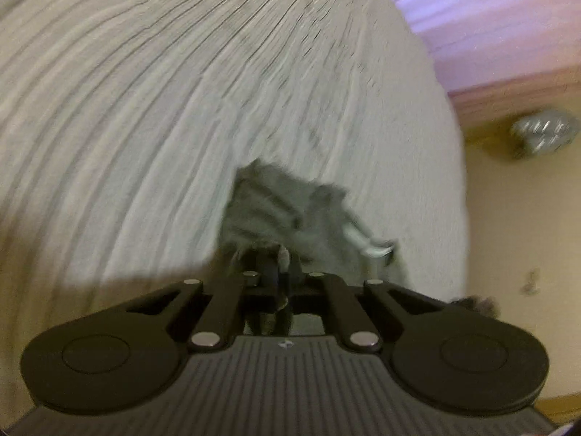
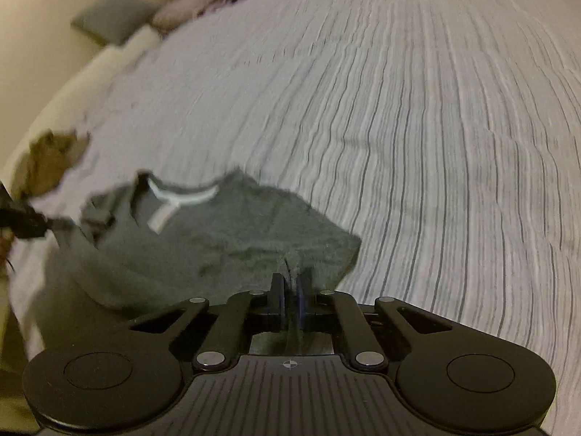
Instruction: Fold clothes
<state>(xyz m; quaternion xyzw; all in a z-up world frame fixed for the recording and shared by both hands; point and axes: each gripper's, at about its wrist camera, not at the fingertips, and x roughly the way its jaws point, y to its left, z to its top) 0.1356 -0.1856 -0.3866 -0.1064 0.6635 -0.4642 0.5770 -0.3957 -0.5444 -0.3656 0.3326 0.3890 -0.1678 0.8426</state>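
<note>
Motion-blurred grey garment [image 1: 276, 210] (left view); small silvery thing [image 1: 544, 132] unidentifiable

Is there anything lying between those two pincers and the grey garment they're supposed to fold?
Nothing visible. Both the right gripper and the left gripper are already shut on the grey garment, which lies on the striped bedspread.

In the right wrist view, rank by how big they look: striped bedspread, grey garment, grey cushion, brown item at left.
1. striped bedspread
2. grey garment
3 and 4. grey cushion and brown item: alike in apparent size, and the cushion lies farther off, so unranked.
</note>
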